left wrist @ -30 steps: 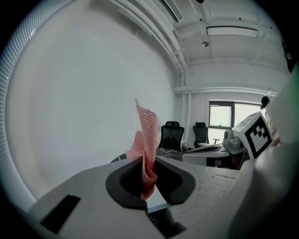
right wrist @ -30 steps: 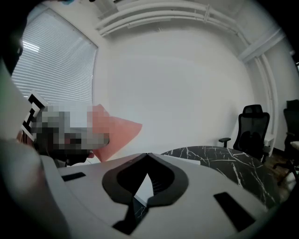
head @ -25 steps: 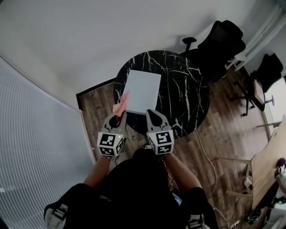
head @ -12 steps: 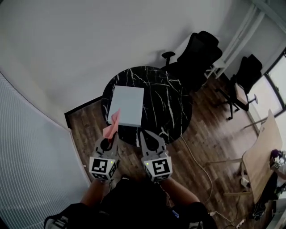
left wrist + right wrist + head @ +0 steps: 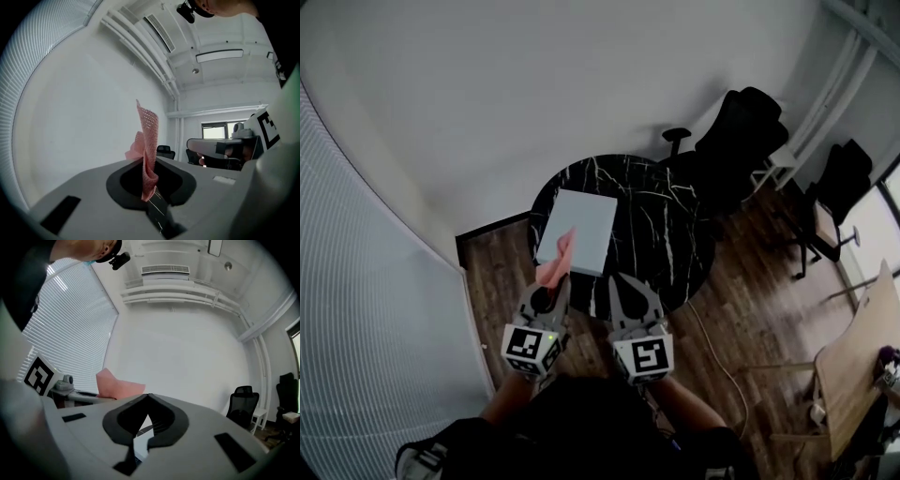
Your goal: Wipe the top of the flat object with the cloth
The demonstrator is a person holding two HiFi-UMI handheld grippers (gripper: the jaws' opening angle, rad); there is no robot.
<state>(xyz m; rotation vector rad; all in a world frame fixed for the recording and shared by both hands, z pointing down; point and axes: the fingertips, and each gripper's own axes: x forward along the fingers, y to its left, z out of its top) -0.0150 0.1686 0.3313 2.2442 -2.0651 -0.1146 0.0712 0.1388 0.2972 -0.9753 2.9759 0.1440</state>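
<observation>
The flat white object (image 5: pixel 579 230) lies on the left part of a round black marble table (image 5: pixel 675 234). My left gripper (image 5: pixel 553 284) is shut on a pink cloth (image 5: pixel 557 262), which sticks up over the object's near left corner in the head view. In the left gripper view the pink cloth (image 5: pixel 148 154) stands upright, clamped between the jaws. My right gripper (image 5: pixel 624 281) hovers at the table's near edge, just right of the left one. In the right gripper view its jaws meet at the tips with nothing held (image 5: pixel 149 397), and the pink cloth (image 5: pixel 118 387) shows at the left.
Black office chairs (image 5: pixel 741 141) stand beyond the table at the right. A white wall runs behind, and window blinds (image 5: pixel 375 309) line the left. A wooden desk (image 5: pixel 862 356) stands at the far right, and a cable (image 5: pixel 722 347) trails over the wood floor.
The head view has shifted. Both grippers have drawn back slightly from the flat object toward the table's near edge. The cloth stays clamped in the left gripper.
</observation>
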